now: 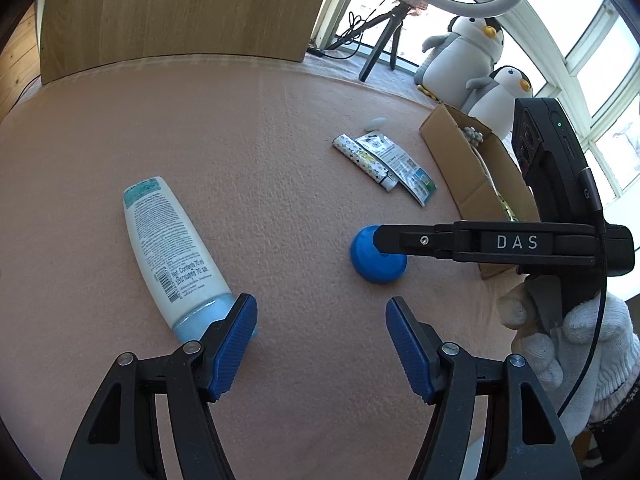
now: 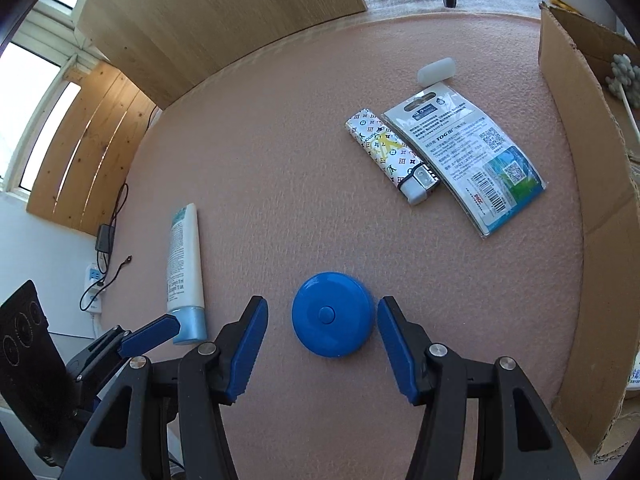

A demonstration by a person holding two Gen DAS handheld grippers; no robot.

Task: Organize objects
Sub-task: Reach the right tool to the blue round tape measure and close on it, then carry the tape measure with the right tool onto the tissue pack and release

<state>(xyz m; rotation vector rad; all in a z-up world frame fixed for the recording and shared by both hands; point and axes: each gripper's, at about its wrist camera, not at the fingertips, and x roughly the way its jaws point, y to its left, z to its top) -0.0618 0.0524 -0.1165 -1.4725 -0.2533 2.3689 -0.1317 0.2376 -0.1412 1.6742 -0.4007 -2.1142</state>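
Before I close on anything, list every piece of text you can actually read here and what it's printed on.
"DAS": side of the right gripper body.
"Net Contents 70 ml": back of the white tube; the rest of its print is too small.
"TOG": flat packet; its other lines, QR codes and barcode digits are unreadable.
Patterned lighter: monogram symbols only, no clear word.
Blue round case: no text.

tube (image 2: 185, 270) left of disc (image 2: 331, 314), box (image 2: 580, 184) right
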